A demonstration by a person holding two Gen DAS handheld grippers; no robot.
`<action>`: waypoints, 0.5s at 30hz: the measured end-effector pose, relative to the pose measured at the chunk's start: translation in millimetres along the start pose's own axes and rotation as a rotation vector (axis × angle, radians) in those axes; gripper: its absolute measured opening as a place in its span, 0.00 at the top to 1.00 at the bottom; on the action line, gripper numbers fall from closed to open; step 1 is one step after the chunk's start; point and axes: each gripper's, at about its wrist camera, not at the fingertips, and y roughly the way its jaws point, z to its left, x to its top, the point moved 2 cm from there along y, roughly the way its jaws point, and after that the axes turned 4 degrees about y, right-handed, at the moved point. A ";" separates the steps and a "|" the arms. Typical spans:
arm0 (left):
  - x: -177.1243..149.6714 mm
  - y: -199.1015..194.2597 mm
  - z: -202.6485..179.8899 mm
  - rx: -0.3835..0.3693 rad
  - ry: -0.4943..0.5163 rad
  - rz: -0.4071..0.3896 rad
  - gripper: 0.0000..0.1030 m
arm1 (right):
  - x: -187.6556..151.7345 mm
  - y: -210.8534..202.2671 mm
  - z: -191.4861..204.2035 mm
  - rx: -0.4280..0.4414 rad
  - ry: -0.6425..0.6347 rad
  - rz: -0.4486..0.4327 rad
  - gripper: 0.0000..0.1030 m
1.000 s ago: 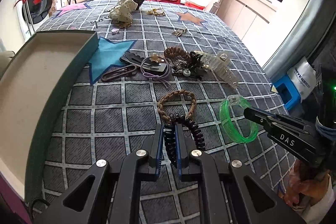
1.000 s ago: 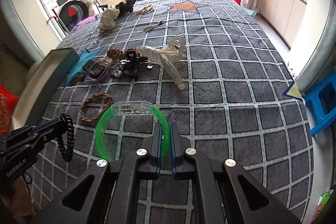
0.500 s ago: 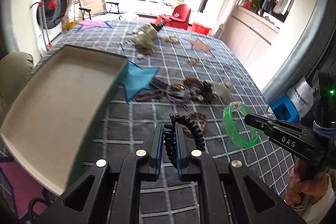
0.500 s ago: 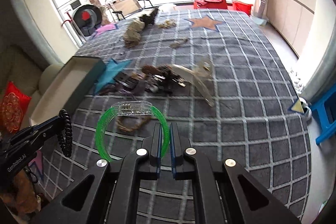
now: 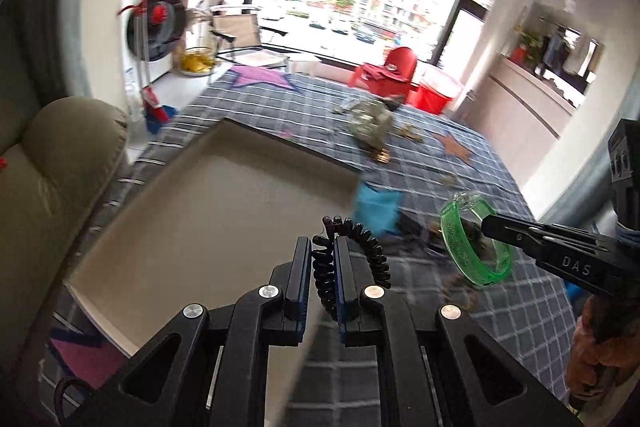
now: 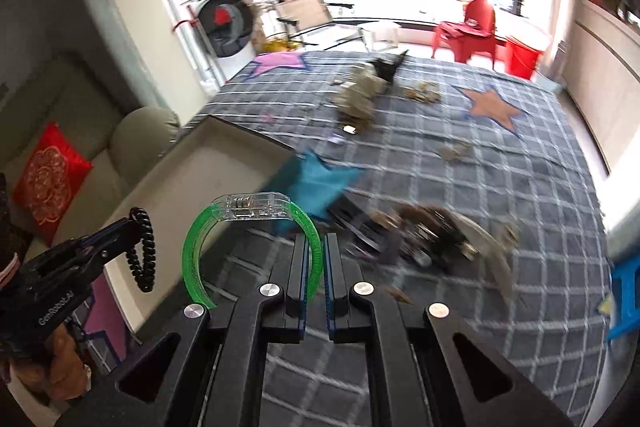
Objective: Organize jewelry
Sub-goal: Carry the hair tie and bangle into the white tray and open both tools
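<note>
- The left tongs (image 5: 323, 279) are clamped on a black spiral coil hair tie (image 5: 352, 259), gripping one side of the loop so the rest arcs free to the right of the fingers.
- The right tongs (image 6: 315, 267) are clamped on the band of a translucent green plastic bangle with a clear clasp (image 6: 248, 231), which stands upright off their left side.
- Both pieces are held in the air, off the grey checked cloth with star patches (image 6: 500, 187) that covers the surface.
- The landmark is the shallow open box with a beige inside and teal outer wall (image 5: 224, 211). The coil tie hangs over the box's near right corner; the bangle hangs to the right of the box, above the cloth.
- More loose pieces lie in a dark heap of hair clips and ties (image 6: 424, 231) on the cloth, well to the right of the box (blurred, so single items are hard to tell).
- Step in hand, as I judge it: carrying the two picked pieces to the box.
- The next move likely calls for bringing each low over the box floor, then parting the tongs so the pieces land side by side. The coil may snag on a finger pad, and the bangle could roll if dropped on edge.
</note>
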 end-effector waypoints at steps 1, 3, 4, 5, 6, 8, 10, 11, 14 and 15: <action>2.7 1.6 7.4 0.010 -0.011 -0.002 0.88 | 4.1 4.5 6.3 0.007 -0.009 0.005 0.93; 9.1 6.4 23.6 0.037 -0.034 -0.012 0.88 | 14.5 17.6 19.5 0.026 -0.027 0.017 0.93; 12.2 8.9 30.9 0.049 -0.042 -0.016 0.88 | 20.2 25.7 27.2 0.035 -0.038 0.025 0.93; 13.6 10.1 36.5 0.059 -0.048 -0.017 0.88 | 24.8 32.1 32.4 0.040 -0.046 0.032 0.93; 15.8 13.9 42.6 0.069 -0.056 -0.016 0.88 | 30.8 40.7 40.1 0.047 -0.058 0.039 0.93; 21.2 25.4 54.7 0.090 -0.068 -0.010 0.88 | 40.6 54.9 52.7 0.051 -0.077 0.046 0.93; 24.0 35.0 63.8 0.112 -0.076 -0.001 0.88 | 48.2 70.1 65.0 0.050 -0.095 0.056 0.93; 26.0 43.4 68.7 0.121 -0.080 0.010 0.88 | 51.2 76.6 70.2 0.050 -0.101 0.061 0.93; 29.7 70.4 85.5 0.150 -0.095 0.053 0.88 | 59.2 101.6 81.6 0.049 -0.105 0.083 0.93; 30.8 75.3 88.9 0.158 -0.100 0.061 0.88 | 61.2 111.4 83.4 0.050 -0.099 0.092 0.93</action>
